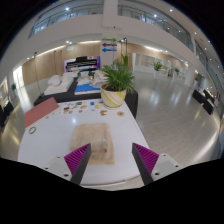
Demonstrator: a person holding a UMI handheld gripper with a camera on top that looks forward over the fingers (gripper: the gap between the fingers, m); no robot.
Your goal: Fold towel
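Observation:
A beige patterned towel (92, 137) lies folded flat on the white table (125, 135), just ahead of my left finger and left of the table's middle. My gripper (112, 160) hovers above the table's near edge. Its fingers (78, 158) stand wide apart with nothing between them. The magenta pads face each other across bare tabletop.
A potted green plant (115, 82) in a yellow pot stands at the table's far end. Small dishes and objects (85, 101) lie beside it. A pink flat item (38, 114) lies at the far left. Open shiny floor (175, 100) lies to the right.

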